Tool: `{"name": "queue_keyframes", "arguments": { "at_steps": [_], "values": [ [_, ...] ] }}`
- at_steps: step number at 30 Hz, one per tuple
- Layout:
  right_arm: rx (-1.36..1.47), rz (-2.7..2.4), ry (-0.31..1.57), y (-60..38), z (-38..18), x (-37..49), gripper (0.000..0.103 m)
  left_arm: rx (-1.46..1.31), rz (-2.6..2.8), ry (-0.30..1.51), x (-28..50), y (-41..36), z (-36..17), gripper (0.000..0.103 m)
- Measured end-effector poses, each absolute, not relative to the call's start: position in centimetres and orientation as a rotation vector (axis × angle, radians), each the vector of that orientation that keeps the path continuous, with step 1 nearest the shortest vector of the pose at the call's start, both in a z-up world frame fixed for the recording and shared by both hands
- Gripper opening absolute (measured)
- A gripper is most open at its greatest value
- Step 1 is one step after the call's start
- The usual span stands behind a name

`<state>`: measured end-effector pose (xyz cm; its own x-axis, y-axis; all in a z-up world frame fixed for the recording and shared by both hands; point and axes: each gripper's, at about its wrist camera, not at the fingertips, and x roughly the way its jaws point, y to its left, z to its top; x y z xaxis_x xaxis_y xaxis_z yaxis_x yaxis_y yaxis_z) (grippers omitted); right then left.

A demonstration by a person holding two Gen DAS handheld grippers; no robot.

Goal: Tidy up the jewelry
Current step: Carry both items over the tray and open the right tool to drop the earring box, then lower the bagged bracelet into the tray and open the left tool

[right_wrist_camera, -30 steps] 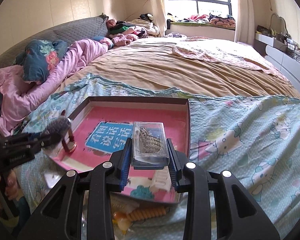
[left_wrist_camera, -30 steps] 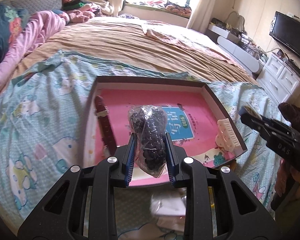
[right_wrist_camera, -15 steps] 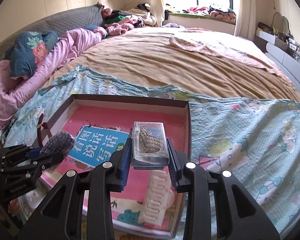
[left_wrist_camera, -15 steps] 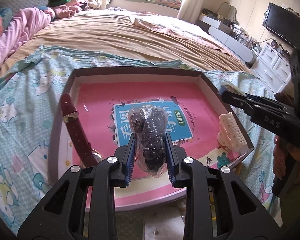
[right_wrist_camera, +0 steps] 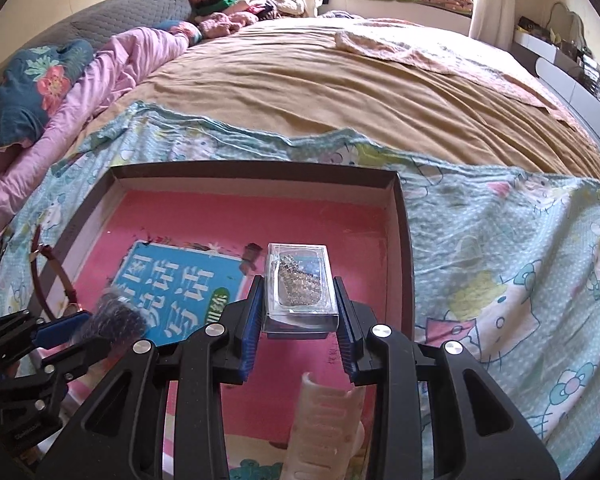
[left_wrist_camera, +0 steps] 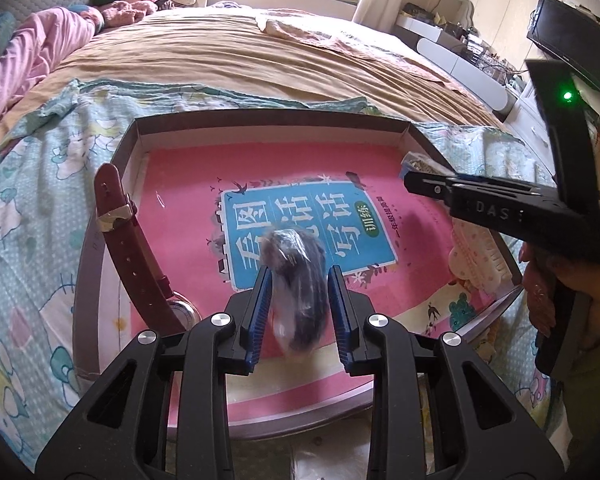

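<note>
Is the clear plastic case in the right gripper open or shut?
Shut: the clear case shows an unbroken lid over the sparkly piece inside, clamped between the right gripper's fingers.

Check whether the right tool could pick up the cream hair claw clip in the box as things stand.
Probably not yet: the right tool is shut on a clear jewelry case. The cream hair claw clip lies unobstructed just below it.

Motion-blurred dark beaded bag (left_wrist_camera: 298, 280), hair claw (right_wrist_camera: 323, 432) cut off below, watch face (left_wrist_camera: 182, 310) perhaps half hidden.
</note>
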<state>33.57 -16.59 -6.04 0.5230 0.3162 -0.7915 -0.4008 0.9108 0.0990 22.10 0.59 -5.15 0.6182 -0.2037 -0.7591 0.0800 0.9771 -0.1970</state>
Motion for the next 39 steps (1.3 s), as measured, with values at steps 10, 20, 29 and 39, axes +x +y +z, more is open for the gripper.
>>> {"name": "queue_keyframes", "arguments": {
  "at_steps": [10, 20, 29, 39],
  "values": [
    [-0.062, 0.426, 0.949, -17.3, -6.4, 33.6, 0.036, -0.158, -0.157, 0.873, 21.8, 1.0, -4.2, 0.030],
    [0.002, 0.429, 0.885, -19.3, -3.7, 31.0, 0.064, -0.172, -0.139, 0.835, 20.8, 1.4, -2.4, 0.045],
    [0.024, 0.438, 0.808, -20.5, -0.6, 27.5, 0.082, -0.180, -0.129, 0.786, 19.1, 1.5, -0.2, 0.067],
    [0.061, 0.431, 0.754, -21.9, 1.6, 24.4, 0.089, -0.197, -0.113, 0.720, 17.1, 2.2, 2.6, 0.084]
  ]
}}
